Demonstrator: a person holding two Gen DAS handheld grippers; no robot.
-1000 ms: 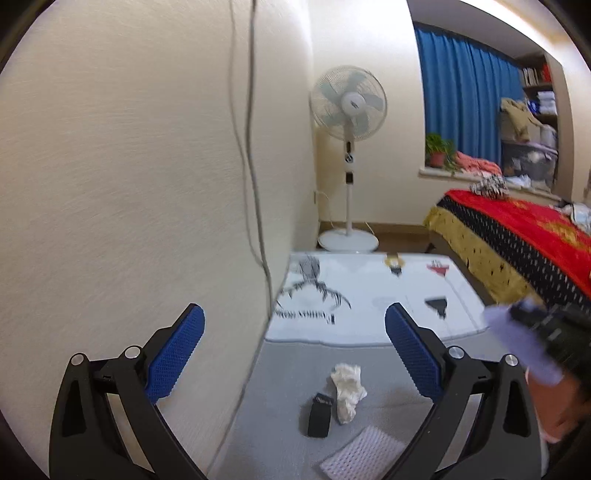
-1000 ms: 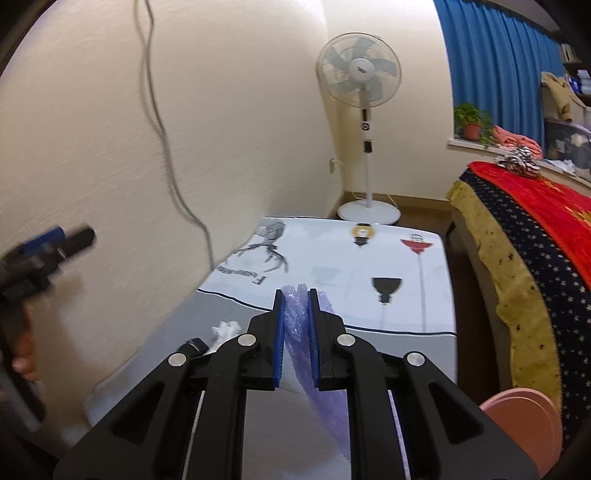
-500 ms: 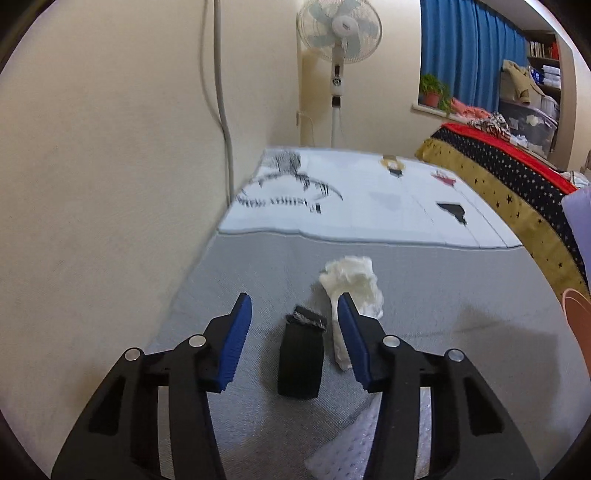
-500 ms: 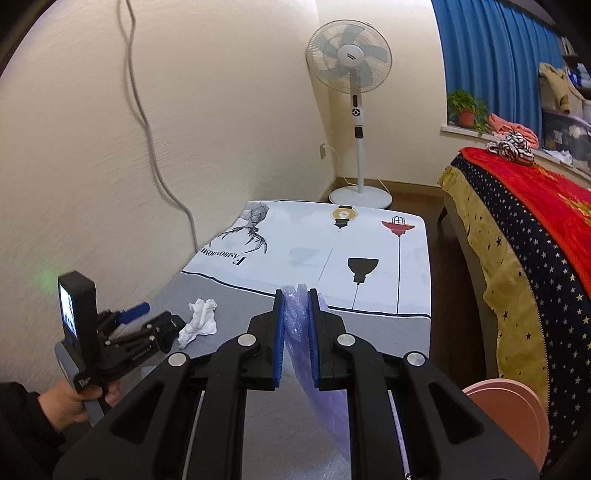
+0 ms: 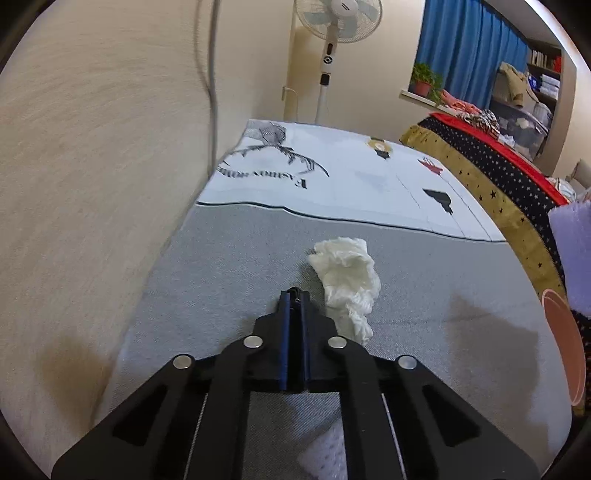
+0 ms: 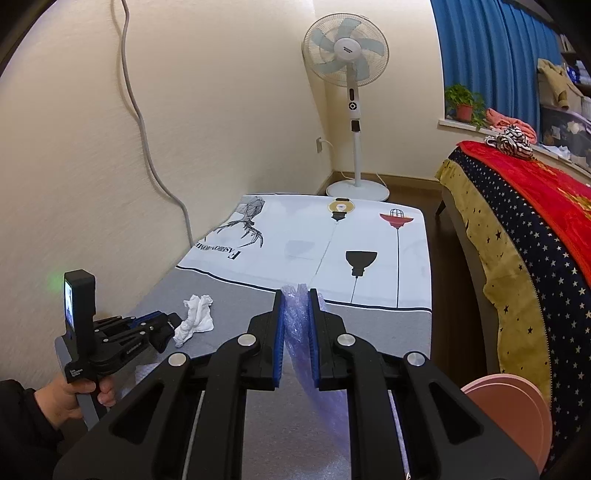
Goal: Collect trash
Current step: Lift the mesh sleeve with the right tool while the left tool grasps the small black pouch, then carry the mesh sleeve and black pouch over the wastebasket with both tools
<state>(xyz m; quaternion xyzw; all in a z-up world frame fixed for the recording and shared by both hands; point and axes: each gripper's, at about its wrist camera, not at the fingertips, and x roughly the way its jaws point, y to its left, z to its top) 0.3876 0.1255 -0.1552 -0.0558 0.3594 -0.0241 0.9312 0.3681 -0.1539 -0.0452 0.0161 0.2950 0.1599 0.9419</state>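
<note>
- Black plastic, a small flat wrapper (image 5: 294, 292): that is what my left claw (image 5: 294, 295) has between its blue pads, jaws drawn nearly together, only the wrapper's crinkled top edge peeping out at the tips. From the right wrist view the dark piece sits at the claw's nose (image 6: 162, 334), low on the grey mat (image 5: 236, 266).
- My right claw (image 6: 295, 295) is clamped on the lilac bubble-wrap bag (image 6: 295, 321), which hangs down between and below its fingers.
- So I judge the step in hand to be the pick-up of one piece of trash, grip made, lift not yet made.
- Just right of my left claw's tip lies a crumpled white tissue (image 5: 347, 280), touching or nearly touching the finger; I cannot tell which.
- Under the claw's right arm, nearer me, a white mesh foam sheet (image 5: 325, 454) lies on the mat.
- Next move, as I see it: raise the wrapper clear without dragging the tissue, carry it right to the bag, whose mouth my right claw would need to present open.
- Far beyond: printed white cloth (image 5: 351, 177), then a standing fan (image 5: 332, 22).
</note>
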